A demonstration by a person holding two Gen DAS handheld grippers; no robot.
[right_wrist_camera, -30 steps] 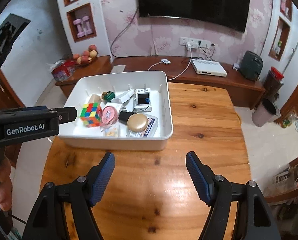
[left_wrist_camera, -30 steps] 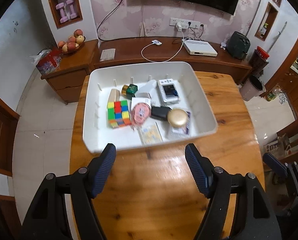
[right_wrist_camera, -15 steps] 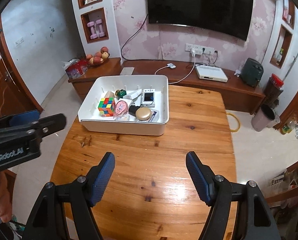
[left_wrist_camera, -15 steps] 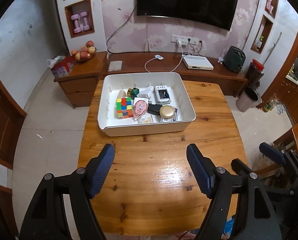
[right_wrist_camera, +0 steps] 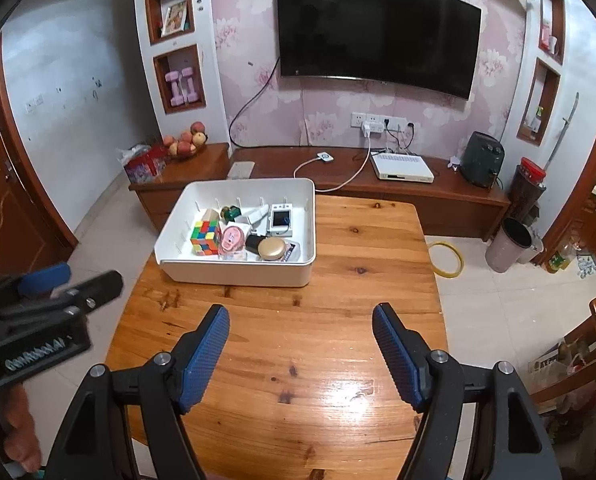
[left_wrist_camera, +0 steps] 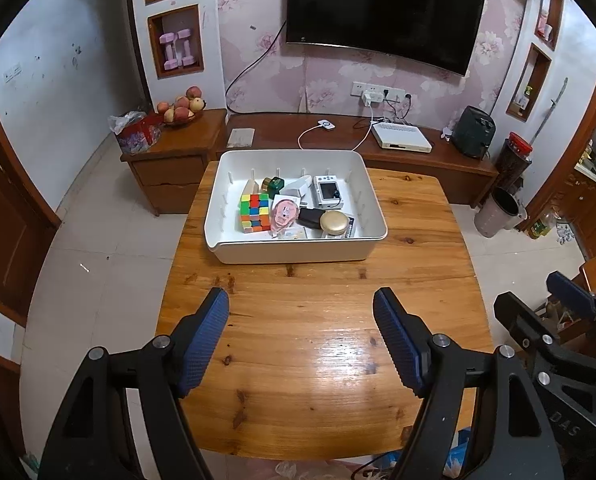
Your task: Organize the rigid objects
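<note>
Bin point(left_wrist_camera: 294, 254) well beyond both jaws

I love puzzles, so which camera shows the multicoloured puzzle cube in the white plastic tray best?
The left wrist view: the multicoloured puzzle cube shows its whole top grid inside the white plastic tray. In the right wrist view the cube appears smaller and is seen more from the side.

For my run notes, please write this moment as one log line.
left gripper: open, empty | right gripper: opening, empty | white bin: on table, holds cube and small items
</note>
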